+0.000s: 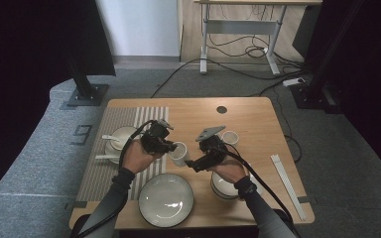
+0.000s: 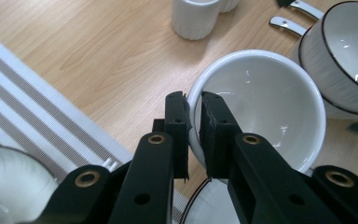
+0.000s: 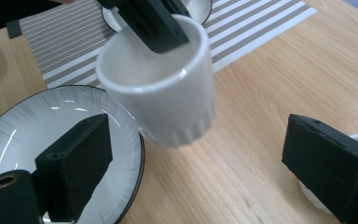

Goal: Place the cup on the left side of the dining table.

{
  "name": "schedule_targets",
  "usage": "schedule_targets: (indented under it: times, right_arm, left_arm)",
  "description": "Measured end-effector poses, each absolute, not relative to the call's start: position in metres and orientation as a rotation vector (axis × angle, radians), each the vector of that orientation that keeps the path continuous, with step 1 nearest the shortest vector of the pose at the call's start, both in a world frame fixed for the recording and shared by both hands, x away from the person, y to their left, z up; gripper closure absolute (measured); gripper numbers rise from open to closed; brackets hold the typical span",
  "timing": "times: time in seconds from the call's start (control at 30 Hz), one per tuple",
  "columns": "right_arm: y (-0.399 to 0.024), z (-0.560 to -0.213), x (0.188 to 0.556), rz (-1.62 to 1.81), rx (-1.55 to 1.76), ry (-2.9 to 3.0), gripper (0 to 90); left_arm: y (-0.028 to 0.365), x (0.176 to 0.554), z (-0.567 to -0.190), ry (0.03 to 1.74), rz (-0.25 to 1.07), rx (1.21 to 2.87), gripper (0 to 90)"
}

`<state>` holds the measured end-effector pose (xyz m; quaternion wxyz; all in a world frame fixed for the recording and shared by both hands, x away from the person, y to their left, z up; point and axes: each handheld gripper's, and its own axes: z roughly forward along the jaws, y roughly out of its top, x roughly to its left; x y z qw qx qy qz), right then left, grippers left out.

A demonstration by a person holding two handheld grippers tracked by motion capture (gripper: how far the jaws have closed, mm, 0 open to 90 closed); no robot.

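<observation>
Grey carpet surrounds a wooden table (image 1: 248, 124), with a second desk's frame and loose cables at the far wall. On the table's left side lies a striped placemat (image 1: 110, 148), running near to far. At the near edge, just right of the placemat's stripes, sits a large white plate (image 1: 166, 199) with a dark rim. A dark-rimmed bowl (image 1: 222, 187) sits to its right, partly under the person's right hand. At the far left, on the placemat, is a small dish (image 1: 121, 137) with a white spoon (image 1: 110, 138) resting on it. A small white cup (image 1: 230, 137) stands right of centre, farther back.

The left gripper (image 1: 171, 147) holds a white ribbed cup (image 1: 179, 153) above the table, between the two hands and just beyond the plate. In the left gripper view its jaws are pinched tight on the cup's rim (image 2: 195, 107), one jaw inside and one outside the wall. In the right gripper view the cup (image 3: 163, 88) hangs tilted: its long axis leans, its mouth opens up toward the placemat side, and its base points down toward the bare wood.

The right gripper (image 1: 192, 165) faces the cup from the right. Its jaws are spread wide, one low on each side of the cup, neither touching it.
</observation>
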<state>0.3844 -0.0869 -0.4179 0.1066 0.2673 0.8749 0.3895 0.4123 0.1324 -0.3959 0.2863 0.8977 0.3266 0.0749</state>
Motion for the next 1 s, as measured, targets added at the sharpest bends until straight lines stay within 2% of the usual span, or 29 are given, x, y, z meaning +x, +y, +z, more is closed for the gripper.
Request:
schedule_targets:
  times: [1.0]
  right_arm:
    - [-0.143,-0.412,0.376,1.213,0.891,2.38,8.4]
  left_arm:
    - [0.207,0.408,-0.408,1.058,0.231,2.381,82.7]
